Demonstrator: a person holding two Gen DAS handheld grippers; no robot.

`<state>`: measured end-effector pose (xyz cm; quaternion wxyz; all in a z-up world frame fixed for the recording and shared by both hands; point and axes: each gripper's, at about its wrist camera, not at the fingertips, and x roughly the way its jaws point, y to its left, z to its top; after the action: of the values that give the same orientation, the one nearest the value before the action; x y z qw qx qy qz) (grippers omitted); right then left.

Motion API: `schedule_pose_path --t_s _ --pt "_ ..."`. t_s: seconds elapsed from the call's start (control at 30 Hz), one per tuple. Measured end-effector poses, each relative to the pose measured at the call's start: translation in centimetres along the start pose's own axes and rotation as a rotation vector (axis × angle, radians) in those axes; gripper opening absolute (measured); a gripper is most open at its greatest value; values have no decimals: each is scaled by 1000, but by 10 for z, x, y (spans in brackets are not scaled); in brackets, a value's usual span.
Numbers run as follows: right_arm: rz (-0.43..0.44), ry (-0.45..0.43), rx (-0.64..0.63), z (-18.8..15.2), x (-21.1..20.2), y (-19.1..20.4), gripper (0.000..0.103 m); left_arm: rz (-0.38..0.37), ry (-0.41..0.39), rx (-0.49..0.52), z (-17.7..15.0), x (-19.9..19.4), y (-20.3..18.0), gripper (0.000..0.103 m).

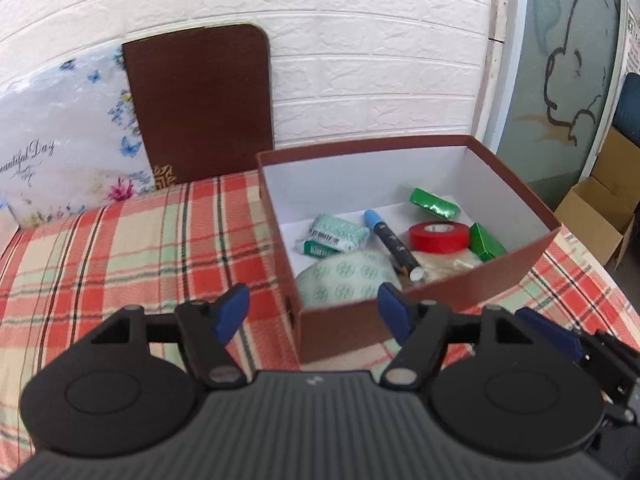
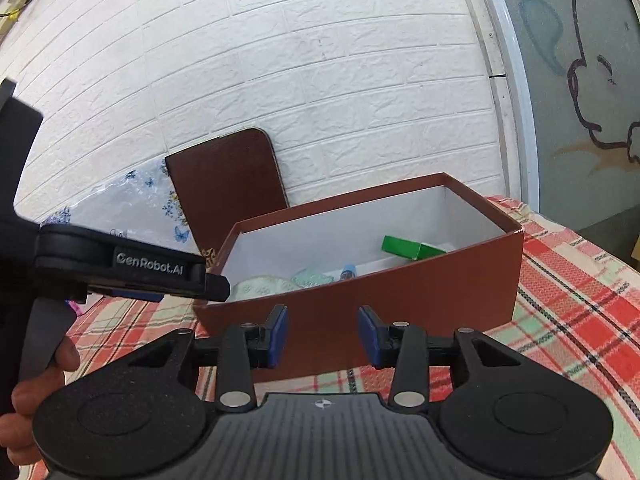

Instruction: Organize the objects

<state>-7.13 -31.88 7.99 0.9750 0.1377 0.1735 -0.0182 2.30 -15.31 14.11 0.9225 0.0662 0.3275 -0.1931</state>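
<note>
Box (image 1: pixel 420 300): open on the plaid cloth (image 1: pixel 120 248) — tape (image 1: pixel 438 236), marker (image 1: pixel 392 244) and packets gathered inside.
Left gripper (image 1: pixel 312 312): jaws apart, empty, at the near wall.
Right gripper (image 2: pixel 322 336): apart, empty — just short of the box.

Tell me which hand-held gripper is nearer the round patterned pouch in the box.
Left hand-held gripper: just outside the box corner by the pouch. Right hand-held gripper faces the box's outer wall.

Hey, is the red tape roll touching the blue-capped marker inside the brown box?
Apart. The left wrist view shows a strip of white box floor between the red tape roll and the marker in the brown box.
</note>
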Motion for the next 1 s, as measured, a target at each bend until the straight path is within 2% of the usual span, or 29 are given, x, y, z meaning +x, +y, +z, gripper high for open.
schedule_pose_path --t_s 0.1,0.23,0.37,0.5,0.53,0.67,0.8,0.87,1.0 --pt "13 18 -7 -4 -8 8 44 2 19 -33 -14 -10 13 82" --pt "30 52 -31 -12 -16 19 45 39 34 -44 -38 -21 25 89" --pt "39 112 -6 -28 -18 29 53 61 58 -55 -56 -24 35 94" --pt "36 182 20 -41 -20 33 56 50 75 -66 -69 -27 39 97" --pt "29 188 27 -43 -21 32 59 45 75 -69 -71 -29 40 98" --pt "-19 172 35 -39 -32 29 75 29 52 -75 -79 -39 38 103" --pt "-30 155 43 -31 -44 29 80 32 16 -66 -84 -51 36 103" --pt "-31 126 30 -27 -53 33 88 53 3 -59 -86 -57 36 103" --pt "-29 78 -12 -21 -67 48 94 87 -7 -80 -90 -67 45 103"
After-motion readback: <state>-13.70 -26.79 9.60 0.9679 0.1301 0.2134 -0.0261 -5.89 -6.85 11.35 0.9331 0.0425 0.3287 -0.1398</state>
